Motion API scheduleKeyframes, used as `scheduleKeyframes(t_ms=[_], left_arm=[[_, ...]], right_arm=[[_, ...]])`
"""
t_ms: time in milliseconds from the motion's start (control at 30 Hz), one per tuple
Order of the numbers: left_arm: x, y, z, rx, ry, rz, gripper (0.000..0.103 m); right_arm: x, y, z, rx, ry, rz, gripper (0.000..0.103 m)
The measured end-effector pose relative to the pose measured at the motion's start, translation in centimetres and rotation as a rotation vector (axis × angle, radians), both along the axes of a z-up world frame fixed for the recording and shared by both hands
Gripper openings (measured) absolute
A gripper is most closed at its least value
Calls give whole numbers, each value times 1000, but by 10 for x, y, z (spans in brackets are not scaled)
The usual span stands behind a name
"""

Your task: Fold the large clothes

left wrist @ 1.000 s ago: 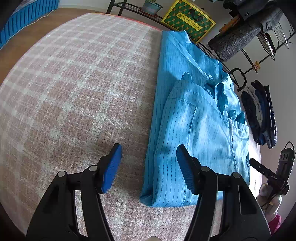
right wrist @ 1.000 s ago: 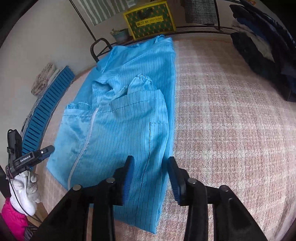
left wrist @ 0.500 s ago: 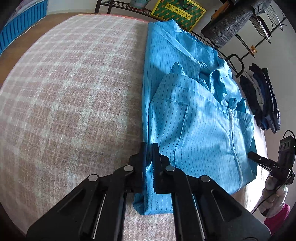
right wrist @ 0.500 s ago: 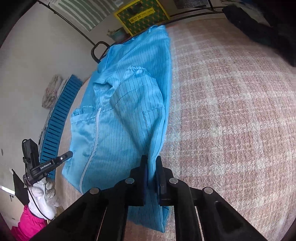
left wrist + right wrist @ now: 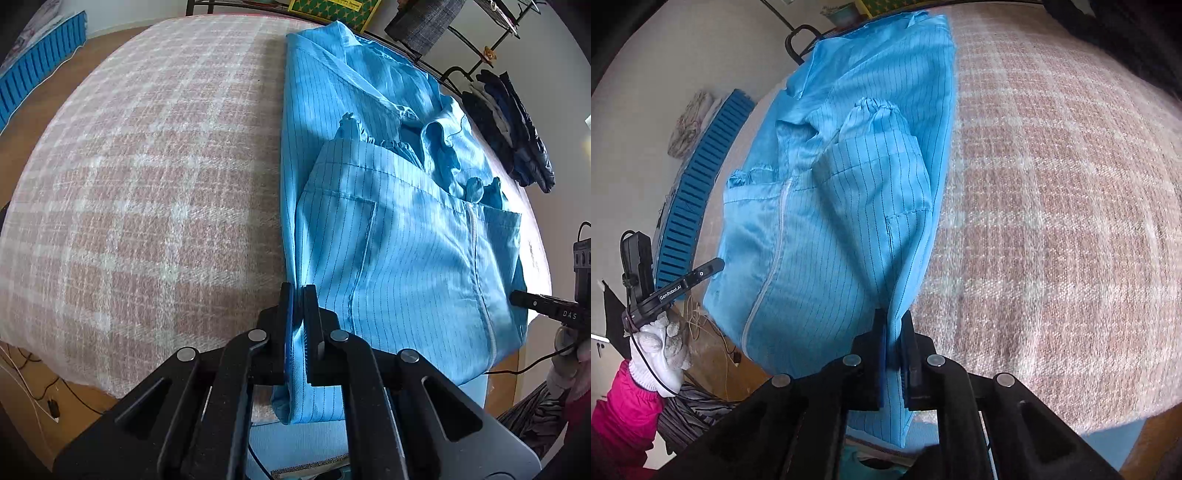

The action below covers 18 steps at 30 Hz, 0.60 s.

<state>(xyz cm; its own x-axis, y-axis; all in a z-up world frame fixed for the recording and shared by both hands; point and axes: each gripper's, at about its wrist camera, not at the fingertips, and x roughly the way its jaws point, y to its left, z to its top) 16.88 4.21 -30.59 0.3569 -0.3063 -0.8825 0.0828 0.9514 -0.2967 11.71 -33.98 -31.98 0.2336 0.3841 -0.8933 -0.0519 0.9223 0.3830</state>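
A large blue pinstriped jacket (image 5: pixel 399 229) lies on the pink plaid blanket (image 5: pixel 155 177), its sides and sleeves folded inward, zipper up. My left gripper (image 5: pixel 298 295) is shut on the jacket's near left hem corner. In the right wrist view the jacket (image 5: pixel 849 206) runs away from me, and my right gripper (image 5: pixel 894 317) is shut on its near right hem corner. Both near corners are lifted off the blanket's near edge. Each gripper shows at the other view's edge: the right one (image 5: pixel 546 310), the left one (image 5: pixel 665 291).
A dark pile of clothes (image 5: pixel 517 125) lies at the blanket's far right. A rack with a yellow-green box (image 5: pixel 332 7) and a grey garment (image 5: pixel 424 22) stands behind. A blue slatted panel (image 5: pixel 701 184) leans by the wall. Wood floor and cables lie below the near edge.
Both grippers went from open to shut on the jacket's near hem corners, then lifted and pulled them back past the blanket's near edge.
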Motion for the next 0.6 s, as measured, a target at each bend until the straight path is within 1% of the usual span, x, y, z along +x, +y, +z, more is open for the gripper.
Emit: scheduleKeyframes(t_ms=[67, 100, 133, 167, 200, 267, 333, 467, 567, 600], left_arm=[[-5, 5, 2, -9, -3, 29, 4], [-8, 7, 5, -4, -10, 33, 5], [-10, 8, 8, 6, -14, 36, 7], [-12, 10, 14, 8, -21, 41, 11], [-16, 12, 21, 4, -37, 48, 18], [-23, 15, 41, 7, -94, 54, 25], [-25, 16, 63, 6, -150, 56, 26], [-26, 11, 110, -45, -225, 49, 26], [-15, -3, 145, -66, -284, 24, 26], [-10, -8, 157, -68, -304, 13, 26]], right_arm=[[-6, 5, 4, -22, -7, 9, 5], [-8, 6, 9, -45, -25, 15, 13], [-12, 8, 14, -71, -45, 20, 23], [-15, 8, 22, -83, -68, 23, 29], [-18, 7, 32, -88, -99, 18, 37], [-23, 2, 54, -100, -158, 2, 37], [-28, -4, 77, -120, -232, -19, 37], [-24, -17, 122, -167, -365, -46, 37], [-10, -23, 154, -150, -479, -83, 39], [-7, -29, 162, -140, -514, -91, 41]])
